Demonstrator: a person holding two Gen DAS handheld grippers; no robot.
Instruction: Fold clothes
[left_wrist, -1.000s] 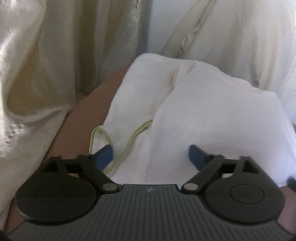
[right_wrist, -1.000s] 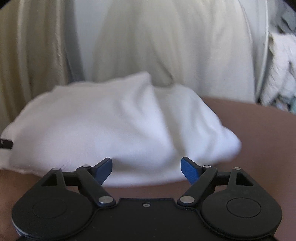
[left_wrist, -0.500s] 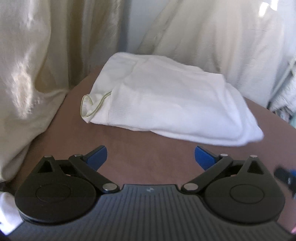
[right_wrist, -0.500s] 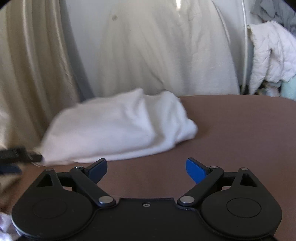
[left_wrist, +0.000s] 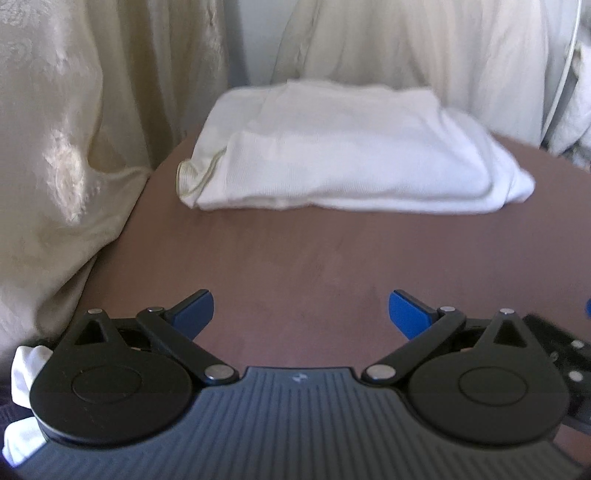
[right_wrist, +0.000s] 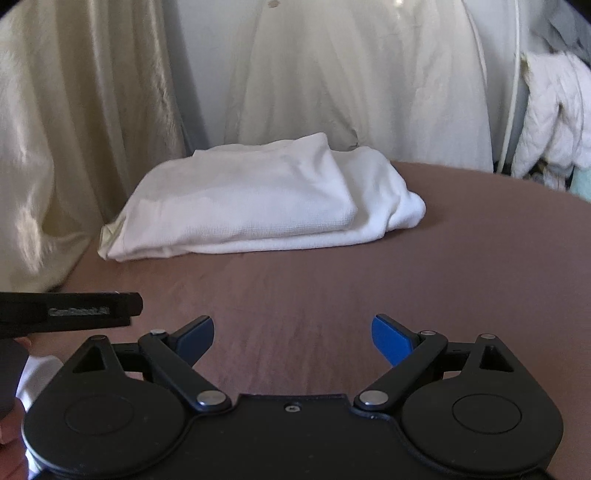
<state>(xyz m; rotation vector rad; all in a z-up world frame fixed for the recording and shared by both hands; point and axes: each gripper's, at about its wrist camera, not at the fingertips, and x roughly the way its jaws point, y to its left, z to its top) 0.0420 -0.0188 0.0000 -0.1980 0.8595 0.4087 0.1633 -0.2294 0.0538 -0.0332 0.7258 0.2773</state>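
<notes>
A white garment (left_wrist: 343, 151) (right_wrist: 258, 199) lies folded into a thick rectangle at the far side of the brown table (left_wrist: 303, 266) (right_wrist: 461, 266). A yellowish trimmed edge shows at its left end. My left gripper (left_wrist: 301, 314) hovers open over bare table, well short of the garment, with nothing between its blue fingers. My right gripper (right_wrist: 293, 338) is open too, equally far back and empty. In the right wrist view the black body of the left gripper (right_wrist: 70, 308) pokes in at the left edge.
Cream curtains (left_wrist: 74, 129) (right_wrist: 351, 74) hang behind and left of the table, touching its left rim. A white quilted jacket (right_wrist: 554, 118) and other clothes hang at the far right. A white sleeve (left_wrist: 26, 369) shows at the lower left.
Both grippers have pulled back from the folded garment, which now lies farther away on the table. Both stay open and empty throughout.
</notes>
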